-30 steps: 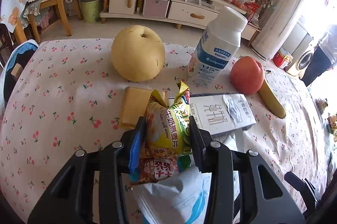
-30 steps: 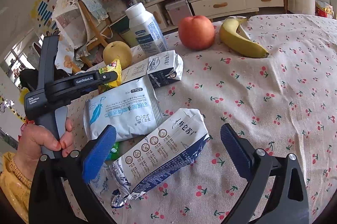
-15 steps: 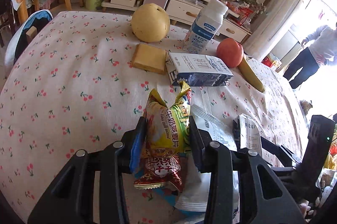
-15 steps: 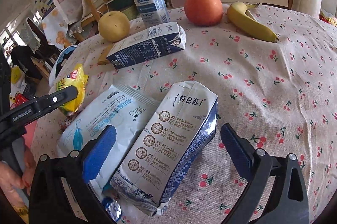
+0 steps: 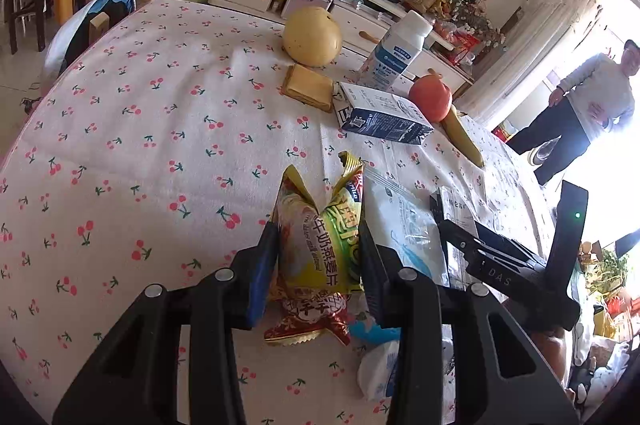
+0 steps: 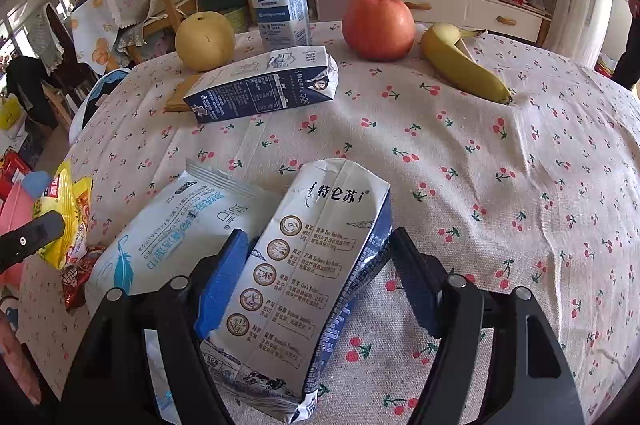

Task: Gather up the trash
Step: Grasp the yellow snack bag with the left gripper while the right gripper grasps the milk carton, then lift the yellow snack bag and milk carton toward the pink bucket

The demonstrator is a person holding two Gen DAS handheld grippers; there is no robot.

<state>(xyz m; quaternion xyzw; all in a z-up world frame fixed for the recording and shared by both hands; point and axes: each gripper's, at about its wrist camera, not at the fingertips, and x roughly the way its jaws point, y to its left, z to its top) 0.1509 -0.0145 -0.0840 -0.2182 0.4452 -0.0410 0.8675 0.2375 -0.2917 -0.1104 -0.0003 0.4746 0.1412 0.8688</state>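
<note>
The left gripper (image 5: 318,259) has its fingers clamped on a yellow snack bag (image 5: 320,241), held just above the table (image 5: 140,129). A red wrapper (image 5: 308,317) lies under it. The right gripper (image 6: 318,283) has been closing its fingers around a flat milk carton (image 6: 316,265) that lies on the table; the blue finger touches it, the other looks just apart. A white wipes pack (image 6: 180,229) lies beside the carton, touching it. Far back sit another carton (image 6: 264,85), a bottle (image 6: 280,1), pear (image 6: 205,41), apple (image 6: 378,27) and banana (image 6: 460,65)

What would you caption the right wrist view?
Right claw closing around a crushed milk carton on a cherry-print tablecloth.
</note>
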